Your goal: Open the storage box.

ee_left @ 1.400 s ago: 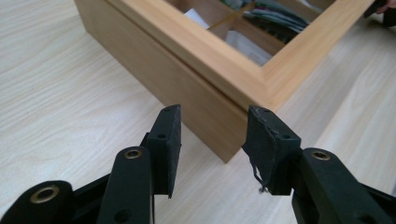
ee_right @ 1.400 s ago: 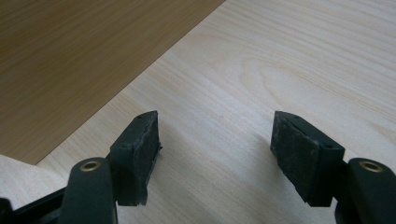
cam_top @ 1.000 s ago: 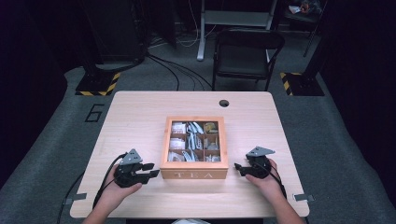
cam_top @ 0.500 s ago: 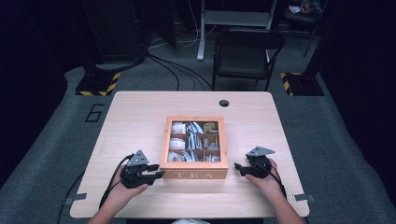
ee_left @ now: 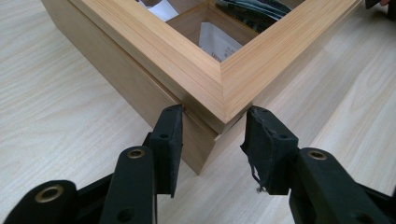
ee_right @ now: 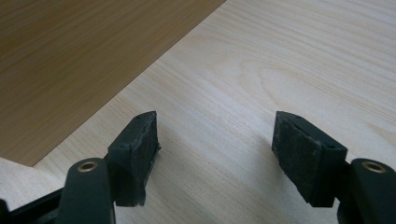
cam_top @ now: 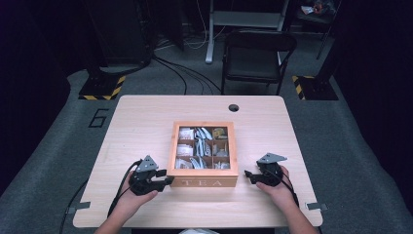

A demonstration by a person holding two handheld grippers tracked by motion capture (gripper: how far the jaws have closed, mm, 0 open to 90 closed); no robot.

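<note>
The wooden tea box (cam_top: 203, 182) sits mid-table, its near left corner between the left gripper (cam_top: 165, 181)'s narrowly parted jaws, which have just been opening; the pads look barely clear of the wood. The right gripper (cam_top: 247, 175) rests beside the box's right side, jaws wide, holding nothing. "TEA" marks the front. Since earlier, the left gripper has edged closer to the box.

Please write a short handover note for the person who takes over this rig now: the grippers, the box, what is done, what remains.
Left gripper: jaws have just been opening and now straddle the near left corner of the tea box, at the lid seam; the pads look just clear of the wood.
Right gripper: open over bare table, beside the box's right side, holding nothing.
Tea box: mid-table, "TEA" side towards the person, tea packets visible in its compartments.
Done: both grippers brought up to the box.
Left: probably gripping and handling the box; nothing taken out yet.
</note>
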